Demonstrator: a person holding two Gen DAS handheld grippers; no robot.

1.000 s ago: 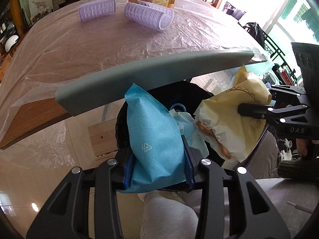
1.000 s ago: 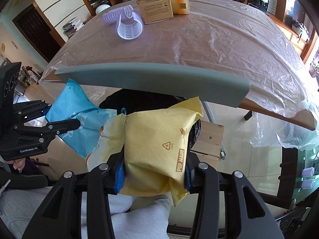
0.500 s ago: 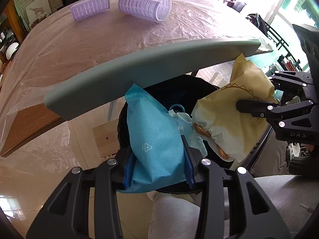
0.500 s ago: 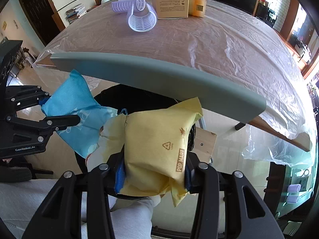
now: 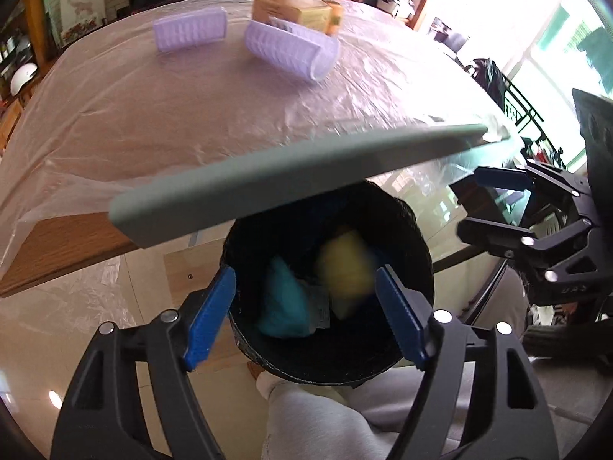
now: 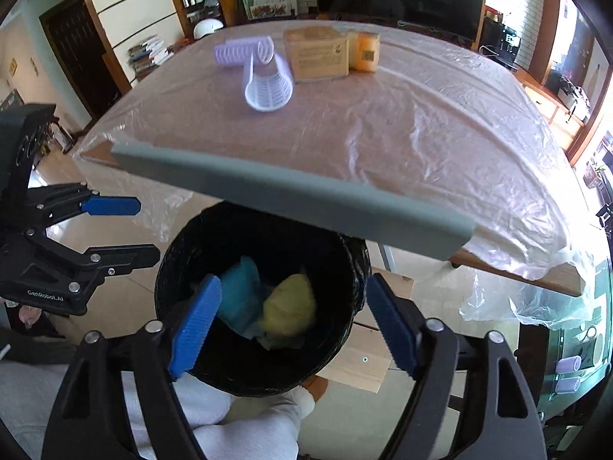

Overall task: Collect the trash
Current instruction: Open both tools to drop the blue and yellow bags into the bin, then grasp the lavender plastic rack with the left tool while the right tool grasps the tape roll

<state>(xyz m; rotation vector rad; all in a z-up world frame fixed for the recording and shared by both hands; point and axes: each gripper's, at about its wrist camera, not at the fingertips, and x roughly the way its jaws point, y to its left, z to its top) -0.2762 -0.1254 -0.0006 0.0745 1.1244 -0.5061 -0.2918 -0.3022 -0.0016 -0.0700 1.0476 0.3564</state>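
Below the edge of the worktop [image 5: 291, 88], a black-lined bin [image 5: 417, 245] stands on the tiled floor, and we hold both grippers over its mouth. Our left gripper [image 5: 306, 306] has just been opening: its blue pads [image 5: 208, 314] now stand wide apart with nothing between them. Our right gripper [image 6: 291, 320] has likewise just been opening and is released and empty. The trash lies inside the bin, blurred: a blue packet [image 5: 283, 306] on the left and a yellow packet [image 5: 346, 268] just beside it on the right, with pale scraps around them. In the right wrist view the same pair shows, blue packet [image 6: 239, 297] and yellow packet [image 6: 291, 306], side by side. A grey foam guard [image 6: 291, 195] runs along the worktop's near edge, above the bin. Clear plastic sheeting covers the worktop. Far back on it rest two lilac mesh baskets [image 6: 268, 82], tipped on their sides, beside a brown cardboard box [image 6: 318, 57] and a small orange box [image 6: 366, 51]. Our pale trouser leg [image 5: 318, 418] shows below the bin
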